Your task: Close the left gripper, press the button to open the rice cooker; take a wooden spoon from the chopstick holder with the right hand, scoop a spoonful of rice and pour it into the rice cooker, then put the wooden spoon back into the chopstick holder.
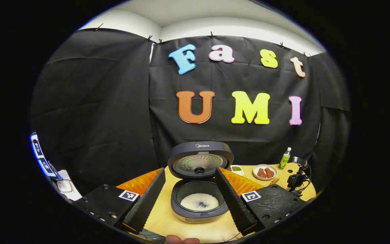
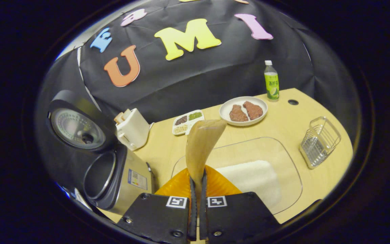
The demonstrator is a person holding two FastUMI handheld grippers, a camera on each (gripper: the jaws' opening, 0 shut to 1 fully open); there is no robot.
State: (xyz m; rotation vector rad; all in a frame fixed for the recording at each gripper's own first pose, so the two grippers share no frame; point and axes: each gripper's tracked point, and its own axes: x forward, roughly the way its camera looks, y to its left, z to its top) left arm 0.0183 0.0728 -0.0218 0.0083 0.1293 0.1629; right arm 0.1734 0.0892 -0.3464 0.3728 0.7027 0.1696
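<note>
The rice cooker (image 1: 199, 189) stands open on the wooden table, its lid (image 1: 200, 159) tipped up. White rice (image 1: 200, 202) with a dark speck lies in its pot. My left gripper (image 1: 190, 170) is open, its fingers spread to either side of the cooker in front of it. In the right gripper view, my right gripper (image 2: 198, 178) is shut on the handle of the wooden spoon (image 2: 202, 139), whose bowl points up. No rice shows on the spoon's visible face. The open cooker (image 2: 107, 179) is at the left. The wire chopstick holder (image 2: 318, 142) stands at the right. A heap of rice (image 2: 252, 178) lies in a clear tray (image 2: 283, 149).
A plate of meat (image 2: 243, 110), a green bottle (image 2: 271, 81), a small divided dish of grains (image 2: 187, 122) and a white appliance (image 2: 132, 128) stand at the back. An orange item (image 2: 178, 186) lies under the spoon. A black device with cables (image 1: 296, 179) sits at the table's right.
</note>
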